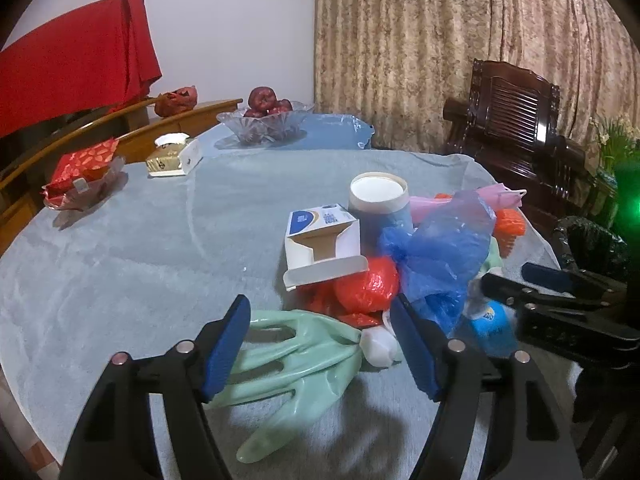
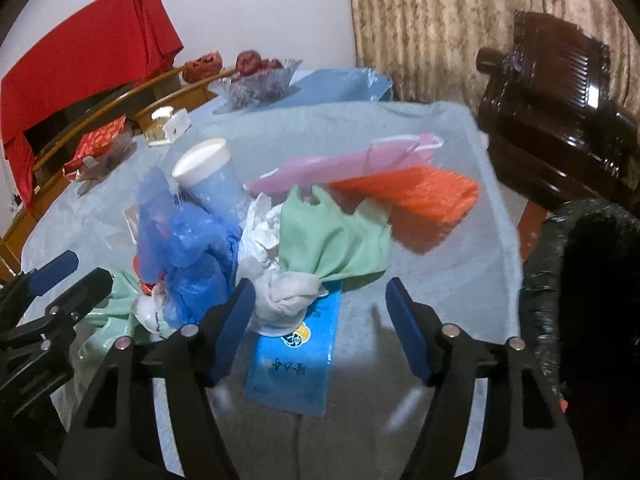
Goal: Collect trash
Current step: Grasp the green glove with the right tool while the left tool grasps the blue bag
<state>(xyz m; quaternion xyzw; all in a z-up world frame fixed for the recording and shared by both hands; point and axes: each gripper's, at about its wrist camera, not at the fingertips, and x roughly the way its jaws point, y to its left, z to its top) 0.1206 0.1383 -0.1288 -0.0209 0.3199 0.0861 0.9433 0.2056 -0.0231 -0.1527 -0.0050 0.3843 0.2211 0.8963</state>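
A heap of trash lies on the grey tablecloth [image 1: 140, 264]: a torn white carton [image 1: 320, 240], a paper cup [image 1: 378, 200], a blue plastic bag [image 1: 436, 248], a red bag [image 1: 366, 286] and a pink mask [image 2: 344, 164]. My left gripper [image 1: 320, 340] is open, low over a pale green rubber glove [image 1: 296, 356] that lies between its blue pads without being squeezed. My right gripper [image 2: 320, 320] is also open. It straddles a crumpled white wad [image 2: 284, 300] and a flat blue packet [image 2: 296, 360]. A green cloth [image 2: 328, 236] and an orange piece [image 2: 424, 200] lie just beyond it.
A black bin bag [image 2: 580, 280] hangs at the table's right edge. Farther back stand a glass bowl of apples [image 1: 266, 120], a tissue box [image 1: 172, 156] and a dish with a red packet [image 1: 84, 176]. A dark wooden chair [image 1: 516, 120] stands by the curtain.
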